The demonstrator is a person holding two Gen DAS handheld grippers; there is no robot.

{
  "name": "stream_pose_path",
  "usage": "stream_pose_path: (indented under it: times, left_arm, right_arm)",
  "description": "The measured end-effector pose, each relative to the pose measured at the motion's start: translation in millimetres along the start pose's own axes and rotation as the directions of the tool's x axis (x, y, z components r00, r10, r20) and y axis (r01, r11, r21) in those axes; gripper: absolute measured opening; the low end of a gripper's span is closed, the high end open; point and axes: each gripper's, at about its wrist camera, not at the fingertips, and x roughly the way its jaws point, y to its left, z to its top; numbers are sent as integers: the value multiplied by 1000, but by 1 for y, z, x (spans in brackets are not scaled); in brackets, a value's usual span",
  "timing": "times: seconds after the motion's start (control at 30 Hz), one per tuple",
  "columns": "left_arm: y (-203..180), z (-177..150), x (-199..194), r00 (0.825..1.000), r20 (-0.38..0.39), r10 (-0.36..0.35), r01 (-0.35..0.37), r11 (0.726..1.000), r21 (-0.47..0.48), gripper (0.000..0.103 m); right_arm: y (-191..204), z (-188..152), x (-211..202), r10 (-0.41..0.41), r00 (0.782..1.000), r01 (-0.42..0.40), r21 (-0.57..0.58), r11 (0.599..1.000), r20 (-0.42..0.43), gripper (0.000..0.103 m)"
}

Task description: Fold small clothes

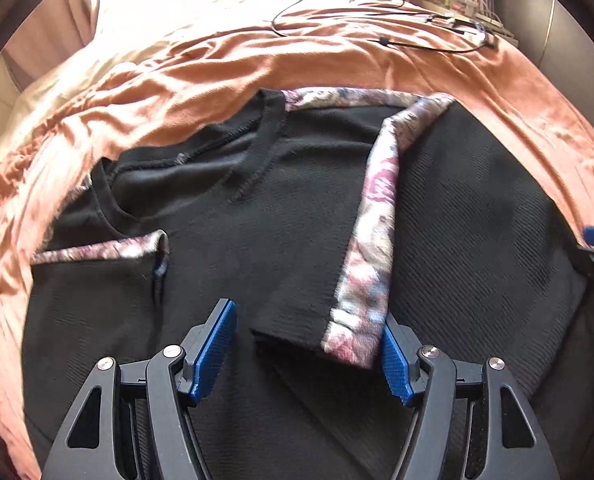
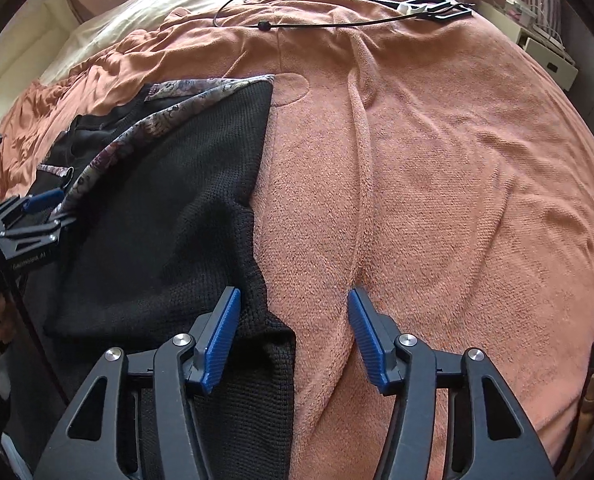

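The sweater (image 1: 281, 216) lies flat on the blanket (image 2: 437, 184), a cable (image 1: 337, 20) behind it, shelves (image 2: 545, 52) right.

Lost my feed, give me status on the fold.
Both grippers open: left gripper over folded sleeve cuff, right gripper straddling black top's edge. Nothing gripped. Cable far off.
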Motion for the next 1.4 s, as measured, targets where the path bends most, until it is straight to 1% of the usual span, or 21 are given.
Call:
stream_pose_path:
  times: [0.1,0.17,0.23,0.3,0.4,0.47,0.5,0.57,0.63,0.73,0.87,0.93,0.97,1.0,1.07,1.1,1.13,1.2,1.23,1.33,1.4]
  left_arm:
    - [15,11,6,999,15,52,-52,999,9,69]
    - [32,18,11,998,15,65,-65,998,-22,69]
    - [48,24,12,997,22,72,-70,996,-58,65]
    - [62,29,11,995,30,98,-95,993,-72,63]
    - [85,34,5,996,39,85,-81,991,-105,63]
    - [100,36,-2,997,54,62,-54,989,-140,63]
    - [105,36,-5,997,60,38,-29,988,-154,63]
    - [108,37,-8,997,71,-6,18,987,-161,63]
    - [104,37,-8,996,76,-40,51,988,-145,62]
    - [95,34,-2,995,53,-90,96,988,-124,56]
    - [81,30,8,994,19,-112,113,990,-88,51]
    - [75,27,14,995,1,-98,97,993,-68,51]
    - [73,26,19,997,-16,-77,76,995,-57,51]
    - [72,25,22,997,-21,-76,75,996,-55,50]
    - [72,25,23,994,-8,-112,111,991,-71,36]
    - [71,26,23,991,-3,-131,130,988,-79,20]
    - [70,26,23,991,4,-131,131,988,-76,9]
    - [64,28,23,996,20,-91,92,995,-47,5]
    - [62,29,23,996,26,-88,89,995,-38,3]
    - [63,34,22,996,46,-80,82,996,-37,3]
    - [64,38,23,996,49,-79,82,996,-47,3]
  right_arm:
    - [0,-4,-4,-1,1000,1,-3,1000,7,54]
    - [0,-7,-6,-4,1000,4,-13,1000,10,54]
    - [0,-11,-8,-1,1000,1,-16,1000,14,54]
    - [-1,-13,-12,0,1000,0,-14,1000,16,54]
    - [-1,-16,-18,3,1000,-3,-15,1000,30,54]
    - [-2,-18,-21,13,999,-13,-6,1000,36,54]
    - [-2,-19,-22,14,999,-14,-5,1000,36,54]
    - [-3,-20,-22,13,999,-13,-2,1000,36,54]
    - [-4,-22,-23,16,999,-16,1,1000,34,54]
    - [-3,-22,-25,21,999,-21,-1,1000,40,54]
    - [-1,-23,-25,19,999,-18,-15,1000,44,53]
    - [0,-24,-22,12,999,-11,-22,1000,40,48]
    - [0,-24,-20,14,999,-13,-21,1000,36,47]
    - [-1,-24,-18,17,999,-17,-18,1000,34,46]
    - [-2,-24,-16,18,999,-18,-12,1000,39,44]
    - [-3,-24,-16,20,999,-19,-5,1000,45,44]
    - [-3,-24,-16,22,999,-22,3,1000,49,43]
    - [-2,-22,-17,25,998,-25,5,1000,58,43]
    - [-2,-22,-17,23,998,-24,3,1000,62,43]
    - [-1,-22,-18,26,997,-27,9,1000,71,43]
    - [-3,-20,-23,33,995,-36,25,999,98,43]
